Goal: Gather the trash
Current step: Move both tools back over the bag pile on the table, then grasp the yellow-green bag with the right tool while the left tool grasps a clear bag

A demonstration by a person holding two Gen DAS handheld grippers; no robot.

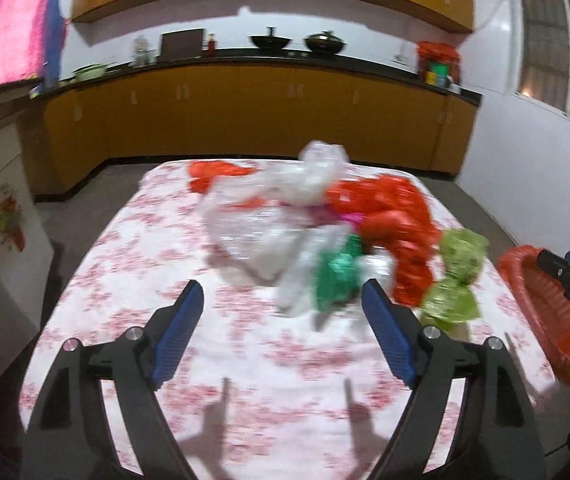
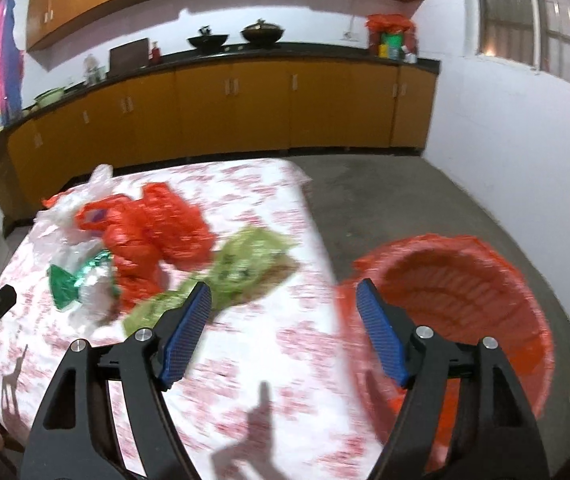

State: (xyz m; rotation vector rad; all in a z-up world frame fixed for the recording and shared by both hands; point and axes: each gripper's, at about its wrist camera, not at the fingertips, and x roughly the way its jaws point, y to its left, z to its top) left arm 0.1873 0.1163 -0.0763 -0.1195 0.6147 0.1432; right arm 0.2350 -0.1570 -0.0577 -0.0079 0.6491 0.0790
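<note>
Left wrist view: left gripper (image 1: 283, 312) gapes empty, green wrapper (image 1: 337, 276) just beyond its right finger

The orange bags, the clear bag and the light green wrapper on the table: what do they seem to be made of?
Orange bags: thin plastic film, likely; crumpled, softly shiny. Clear bag: thin see-through plastic, creased, with white glints. Light green wrapper: probably printed plastic or foil film, twisted at one end; blur leaves it open.
</note>
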